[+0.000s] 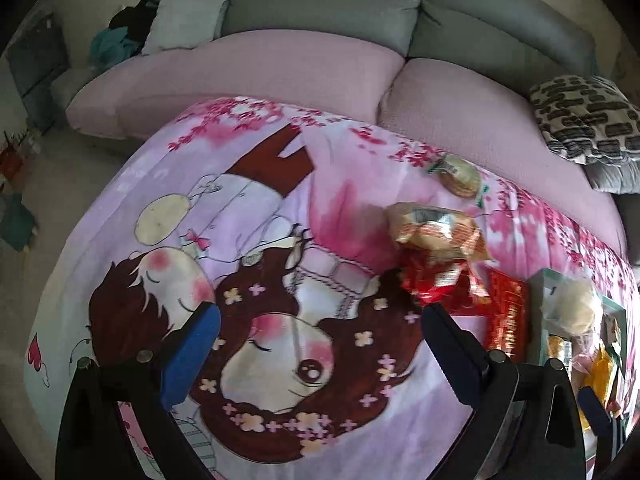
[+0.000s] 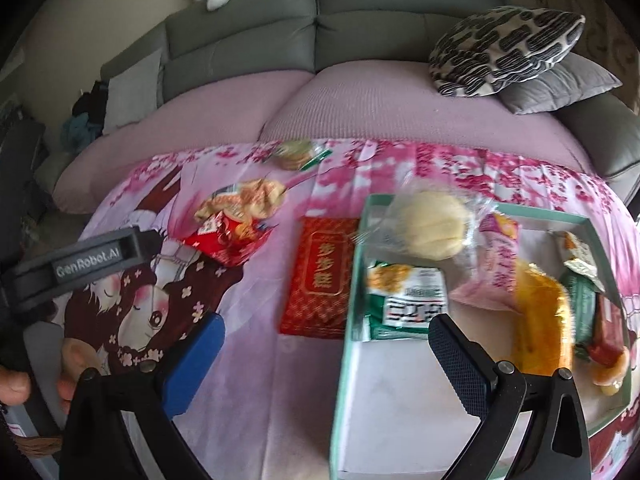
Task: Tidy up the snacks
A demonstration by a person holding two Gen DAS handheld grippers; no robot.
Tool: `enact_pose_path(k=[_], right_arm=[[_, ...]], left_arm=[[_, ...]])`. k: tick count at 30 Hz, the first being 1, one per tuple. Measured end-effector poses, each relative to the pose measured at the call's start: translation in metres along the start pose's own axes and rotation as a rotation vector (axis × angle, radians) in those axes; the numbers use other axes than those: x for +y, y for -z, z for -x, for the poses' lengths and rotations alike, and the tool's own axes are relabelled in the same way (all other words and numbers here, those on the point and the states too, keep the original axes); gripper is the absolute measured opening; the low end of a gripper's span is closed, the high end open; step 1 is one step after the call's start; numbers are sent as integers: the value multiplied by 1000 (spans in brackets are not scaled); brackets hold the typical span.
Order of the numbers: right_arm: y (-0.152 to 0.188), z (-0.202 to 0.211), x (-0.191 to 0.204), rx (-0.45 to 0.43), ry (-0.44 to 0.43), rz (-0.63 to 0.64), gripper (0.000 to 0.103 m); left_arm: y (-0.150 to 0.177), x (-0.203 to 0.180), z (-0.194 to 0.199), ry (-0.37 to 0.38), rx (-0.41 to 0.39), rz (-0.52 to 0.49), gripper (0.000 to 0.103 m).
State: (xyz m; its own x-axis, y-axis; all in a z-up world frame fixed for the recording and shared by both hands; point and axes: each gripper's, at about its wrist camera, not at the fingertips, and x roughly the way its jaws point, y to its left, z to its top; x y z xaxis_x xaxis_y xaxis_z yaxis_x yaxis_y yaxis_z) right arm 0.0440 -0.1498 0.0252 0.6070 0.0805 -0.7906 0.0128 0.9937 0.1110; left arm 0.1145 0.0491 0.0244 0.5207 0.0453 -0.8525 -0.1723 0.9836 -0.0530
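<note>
Both pairs of fingers stand wide apart and hold nothing. The left gripper [image 1: 320,348] hovers over the cartoon-printed cloth [image 1: 280,280] on the table, and the nearest loose snack, a crumpled red packet [image 1: 436,280], lies just ahead of its right finger, up and to the right; touching the packet on its far side is an orange-and-tan bag [image 1: 436,234], and beyond that, near the cloth's far edge, a green-trimmed pack of round crackers [image 1: 458,178]. The right gripper [image 2: 326,350] straddles the left wall of the teal box [image 2: 344,360], one finger over the cloth, the other over the box's pale floor. Just left of the box, touching or nearly touching that wall, lies the flat red pack [image 2: 320,276], its long axis running away from the fingers, parallel to the wall; its gold characters read 步步糕. By my judgement the right gripper is nearer to this pack, the left nearer to the red packet. Inside the box lie a wrapped pale bun [image 2: 430,224], a green-and-white packet [image 2: 404,300], a pink packet [image 2: 496,268] and a yellow one [image 2: 540,312], their print too blurred to read. The left gripper's body, seen left of the box, bears "GenRobot.AI".
</note>
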Motion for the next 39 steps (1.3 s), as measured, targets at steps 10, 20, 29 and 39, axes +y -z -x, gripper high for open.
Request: enact_pose_path(k=[10, 20, 29, 39], right_arm=[[4, -11, 10, 15, -25, -18, 103], [7, -16, 7, 14, -6, -38, 102], [-2, -21, 11, 7, -2, -28, 98], [-10, -24, -2, 5, 9, -64, 80]], left_arm=[[2, 30, -18, 18, 71, 59, 100], [8, 16, -33, 56, 130, 4, 100], [-10, 7, -32, 173, 126, -8, 100], [-30, -14, -46, 313, 163, 19, 100]])
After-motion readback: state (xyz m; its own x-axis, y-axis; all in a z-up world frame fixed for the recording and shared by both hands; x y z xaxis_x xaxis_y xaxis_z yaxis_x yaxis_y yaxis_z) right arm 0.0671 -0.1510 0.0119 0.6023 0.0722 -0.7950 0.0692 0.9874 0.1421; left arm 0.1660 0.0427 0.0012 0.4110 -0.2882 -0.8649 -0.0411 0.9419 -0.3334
